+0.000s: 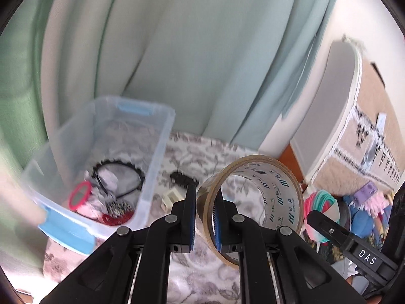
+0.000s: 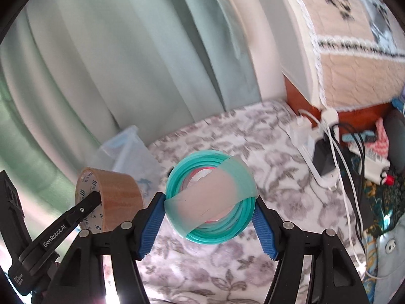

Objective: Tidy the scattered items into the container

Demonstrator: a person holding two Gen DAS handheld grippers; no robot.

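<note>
The left gripper [image 1: 205, 217] is closed on the wall of a roll of clear packing tape [image 1: 255, 202], one finger inside the ring and one outside, holding it raised above the floral blanket [image 1: 202, 266] just right of the clear plastic bin [image 1: 157, 152]. The right gripper [image 2: 210, 217] clamps a coil of teal cord [image 2: 211, 197] between its blue pads [image 2: 149, 228], above the same blanket. The bin contains a black hairband [image 1: 119, 174] and a pink ring [image 1: 79, 196].
</note>
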